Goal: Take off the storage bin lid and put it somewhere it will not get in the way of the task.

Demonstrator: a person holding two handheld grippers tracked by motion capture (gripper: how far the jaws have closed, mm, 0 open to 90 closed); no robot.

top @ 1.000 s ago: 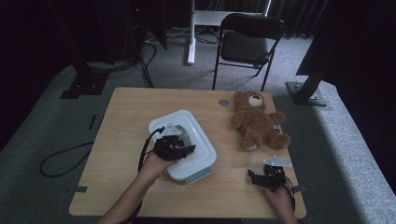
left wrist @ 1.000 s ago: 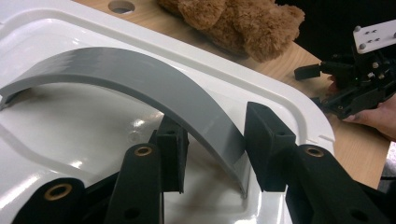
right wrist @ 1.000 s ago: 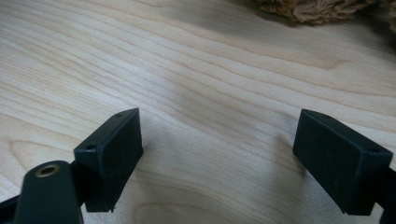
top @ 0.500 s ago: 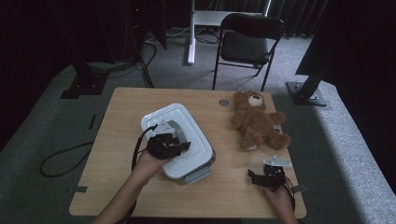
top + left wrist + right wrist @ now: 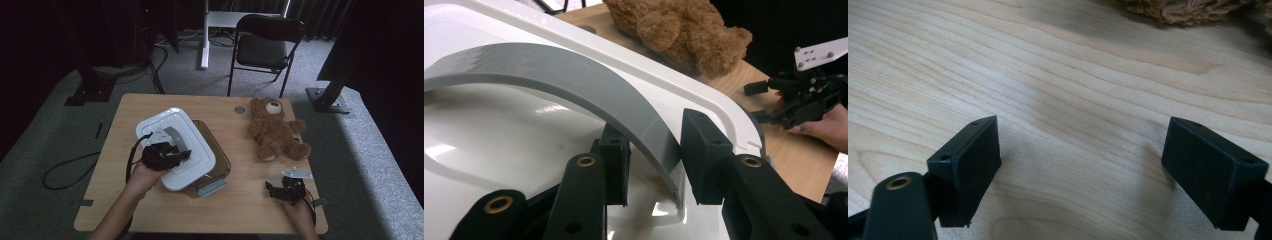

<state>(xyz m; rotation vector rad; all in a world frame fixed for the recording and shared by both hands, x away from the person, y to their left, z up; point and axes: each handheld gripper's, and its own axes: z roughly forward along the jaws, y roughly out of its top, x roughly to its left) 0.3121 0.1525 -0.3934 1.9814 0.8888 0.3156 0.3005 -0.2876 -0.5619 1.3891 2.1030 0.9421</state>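
Currently the white lid [image 5: 180, 145] is seen lifted and shifted toward the left-rear of the brown box [image 5: 220, 165], which sits mid-table on the wooden table [image 5: 240, 210]; the box's right wall and near edge are exposed, with a grey latch [image 5: 212, 187] at its near side. The lid is tilted, its near end held up. A grey arched handle [image 5: 574, 82] is set across the lid's top.

The left forearm is brought in from the bottom edge, angled up and to the right, with the hand wrapped around the left gripper [image 5: 167, 156] at the near end of the lid. In the left gripper view its jaws are closed on the handle near its end, one pad on each face of the grey strip. The jaws have just been closing, with the handle between them.

The right hand is laid low at the near right corner of the table, palm side down, and the right gripper [image 5: 285, 190] is pointed leftward across the bare wood. In the right gripper view its jaws stand wide apart, with nothing between them but table surface.

A teddy bear [image 5: 275, 130] is laid on its back at the far right of the table, well apart from the lid. A black folding chair [image 5: 265, 45] is placed beyond the far edge.
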